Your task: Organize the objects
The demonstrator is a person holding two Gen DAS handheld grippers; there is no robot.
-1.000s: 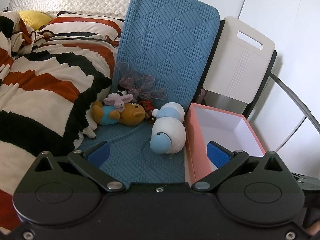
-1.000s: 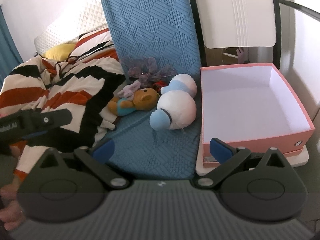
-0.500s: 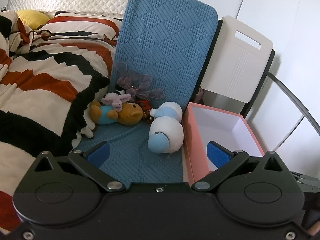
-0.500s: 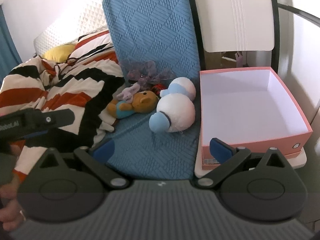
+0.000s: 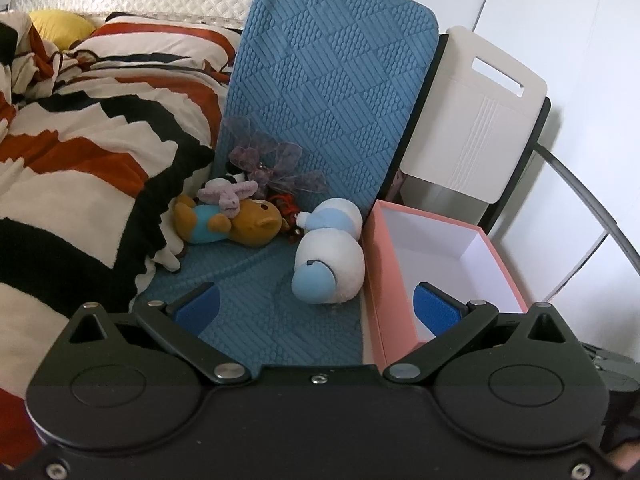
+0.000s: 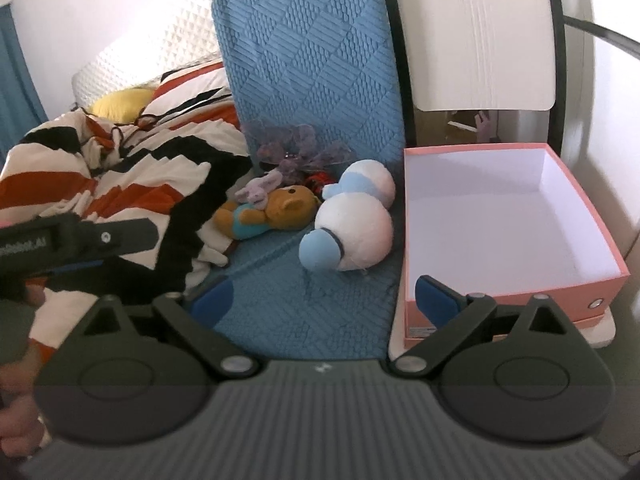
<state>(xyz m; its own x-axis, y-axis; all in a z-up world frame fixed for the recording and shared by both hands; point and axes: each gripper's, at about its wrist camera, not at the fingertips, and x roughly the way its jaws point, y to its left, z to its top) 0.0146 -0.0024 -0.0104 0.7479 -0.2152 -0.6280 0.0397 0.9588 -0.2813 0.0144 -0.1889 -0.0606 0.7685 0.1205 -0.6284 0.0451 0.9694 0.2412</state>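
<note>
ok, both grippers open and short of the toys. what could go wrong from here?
1. The white and blue plush sits close beside the pink box; a wide grasp there may nudge the box wall.
2. The small purple bunny lies on the brown bear; lifting the bear could drop it.
3. The purple ribbon bow may snag the fingers.

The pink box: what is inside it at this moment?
Nothing: the pink box shows only white walls and floor in the right wrist view. Its near left corner is hidden behind a claw finger.
</note>
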